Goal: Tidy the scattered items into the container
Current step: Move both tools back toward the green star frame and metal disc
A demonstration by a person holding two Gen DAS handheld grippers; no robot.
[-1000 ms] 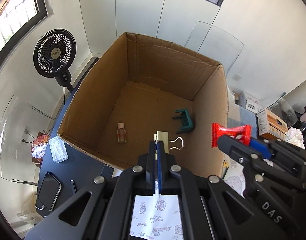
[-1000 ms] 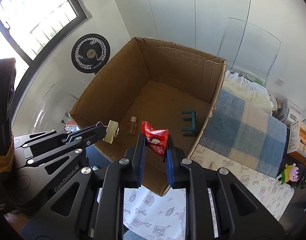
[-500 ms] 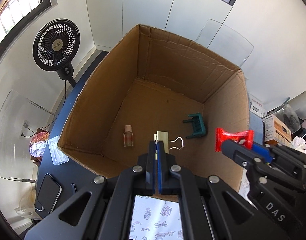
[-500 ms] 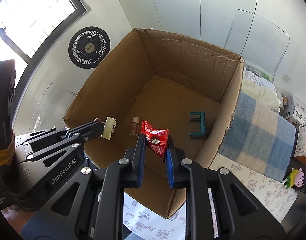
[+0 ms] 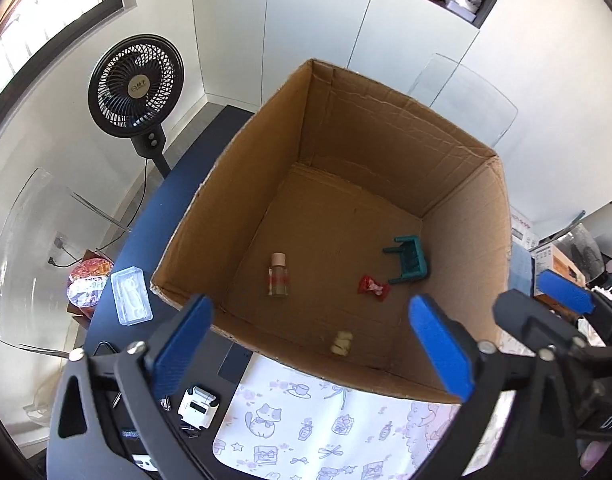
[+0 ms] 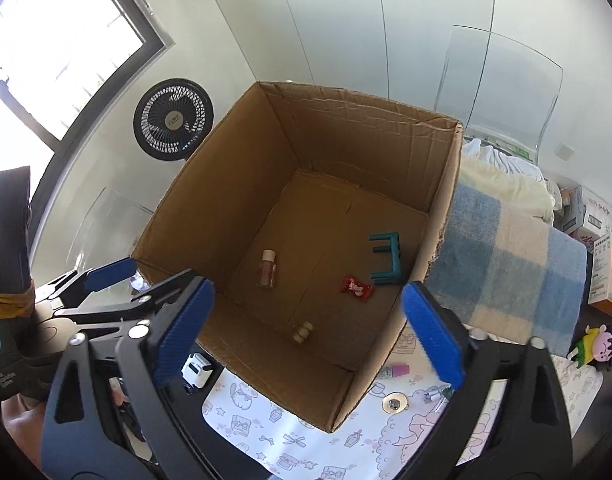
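Dropping stage: both loads lie in the box, so the release step looks finished and another fetch is due.
Left gripper [image 5: 310,344]: jaws have just been opening and now stand spread wide, nothing between the blue pads; it hangs above the near rim of the box.
Right gripper [image 6: 306,332]: jaws have just been opening too, released and empty, over the same near rim.
Cardboard box [image 5: 386,148]: open-topped, deep, standing on the dark table with its near corner over the patterned mat [image 5: 306,440].
Binder clip [image 5: 341,343]: lying on the box floor near the front wall, blurred, possibly not yet settled.
Red candy [image 5: 373,288]: on the box floor, just beside the teal toy stool [image 5: 410,260].
Small bottle [image 5: 278,276]: lying on its side on the floor, left of centre, apart from the others.
Items left outside: a pink-capped tube [image 6: 398,371], a metal disc [image 6: 393,403] and small bits on the mat right of the box; a white gadget [image 6: 197,368] to its left.
Next move, as judged: lift clear of the rim, pick one loose item, align the open jaws over it and close.
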